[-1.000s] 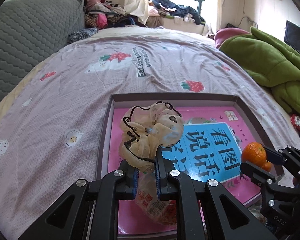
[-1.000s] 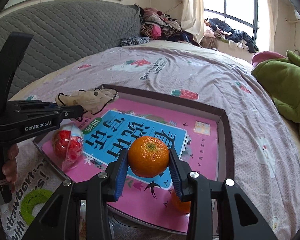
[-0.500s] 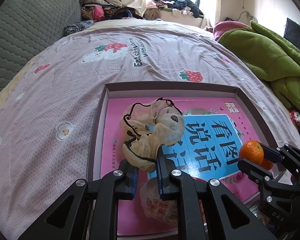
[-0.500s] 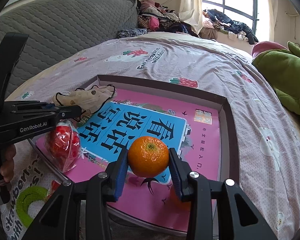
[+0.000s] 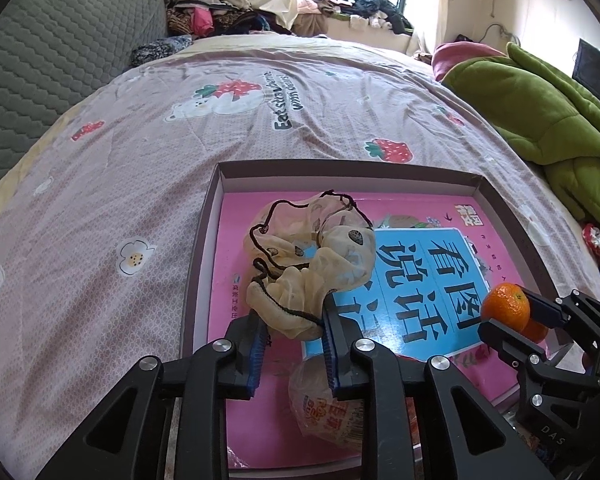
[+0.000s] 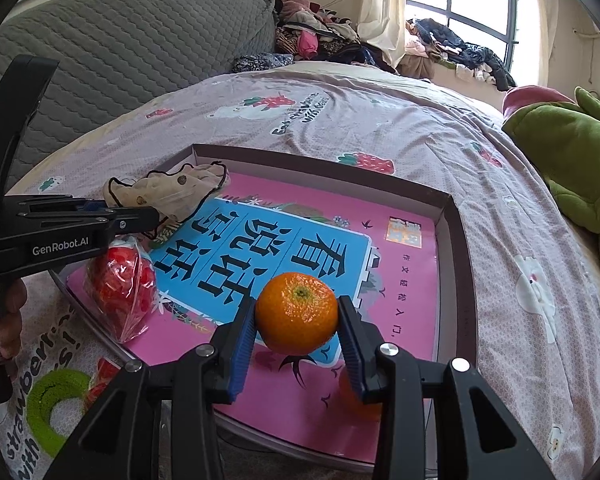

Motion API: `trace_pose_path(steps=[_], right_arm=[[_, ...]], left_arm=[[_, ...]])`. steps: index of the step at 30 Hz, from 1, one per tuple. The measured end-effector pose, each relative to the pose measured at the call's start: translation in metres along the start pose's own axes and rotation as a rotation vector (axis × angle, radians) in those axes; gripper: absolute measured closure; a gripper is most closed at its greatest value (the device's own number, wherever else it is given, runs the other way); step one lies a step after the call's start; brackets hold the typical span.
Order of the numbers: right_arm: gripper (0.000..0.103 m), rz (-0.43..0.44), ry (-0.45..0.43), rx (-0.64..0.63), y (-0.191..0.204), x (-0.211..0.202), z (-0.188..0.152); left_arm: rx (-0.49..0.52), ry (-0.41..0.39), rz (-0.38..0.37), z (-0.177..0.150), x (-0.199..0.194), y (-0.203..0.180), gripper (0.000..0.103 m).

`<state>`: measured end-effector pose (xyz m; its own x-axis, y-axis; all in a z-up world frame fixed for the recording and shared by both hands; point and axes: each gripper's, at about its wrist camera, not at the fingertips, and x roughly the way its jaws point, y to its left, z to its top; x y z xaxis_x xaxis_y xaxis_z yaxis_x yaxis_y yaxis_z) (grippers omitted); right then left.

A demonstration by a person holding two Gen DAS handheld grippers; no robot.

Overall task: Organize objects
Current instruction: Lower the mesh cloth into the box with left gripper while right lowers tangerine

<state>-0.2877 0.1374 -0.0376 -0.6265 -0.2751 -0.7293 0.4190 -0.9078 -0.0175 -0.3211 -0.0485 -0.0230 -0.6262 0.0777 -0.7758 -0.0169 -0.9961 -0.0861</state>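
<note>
Left tool jaws, clamped a second ago, are opening around the sheer beige black-trimmed fabric pouch, which sags onto the pink book in the shallow brown cardboard box on the bed. Right tool stays clamped on the round orange tangerine above the box, unchanged.

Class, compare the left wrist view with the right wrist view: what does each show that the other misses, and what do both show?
Only the left wrist view shows the black screen at far right. Only the right wrist view shows the green ring on the bedsheet and a hand on the left gripper's handle. Both show the box, the beige scrunchie between the opening left gripper, and the orange clamped in the right gripper.
</note>
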Motion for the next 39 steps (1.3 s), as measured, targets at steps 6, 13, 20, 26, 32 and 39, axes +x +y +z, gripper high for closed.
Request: trace_pose_path(steps=[6,13,20,26,32,39], right_arm=[[0.062,-0.004,-0.001,0.005,0.000,-0.001,0.001],[0.062,-0.006,-0.002,0.011,-0.002,0.000,0.001],[0.062,-0.004,-0.006,0.017,-0.003,-0.002,0.002],[0.062,0.000,-0.014,0.017,-0.001,-0.005,0.003],[0.062,0.003,-0.017,0.016,0.000,-0.008,0.003],[0.062,0.010,-0.013,0.026,0.000,-0.011,0.003]], left_arm=[[-0.009,0.005,-0.002,0.000,0.000,0.001,0.076],[-0.013,0.005,0.009,0.000,-0.002,0.003,0.064],[-0.025,0.007,0.007,-0.001,-0.005,0.005,0.061],[-0.041,0.002,-0.007,0.000,-0.011,0.005,0.055],[-0.036,0.008,-0.013,-0.001,-0.016,0.004,0.054],[-0.034,0.010,-0.018,-0.002,-0.021,0.003,0.043]])
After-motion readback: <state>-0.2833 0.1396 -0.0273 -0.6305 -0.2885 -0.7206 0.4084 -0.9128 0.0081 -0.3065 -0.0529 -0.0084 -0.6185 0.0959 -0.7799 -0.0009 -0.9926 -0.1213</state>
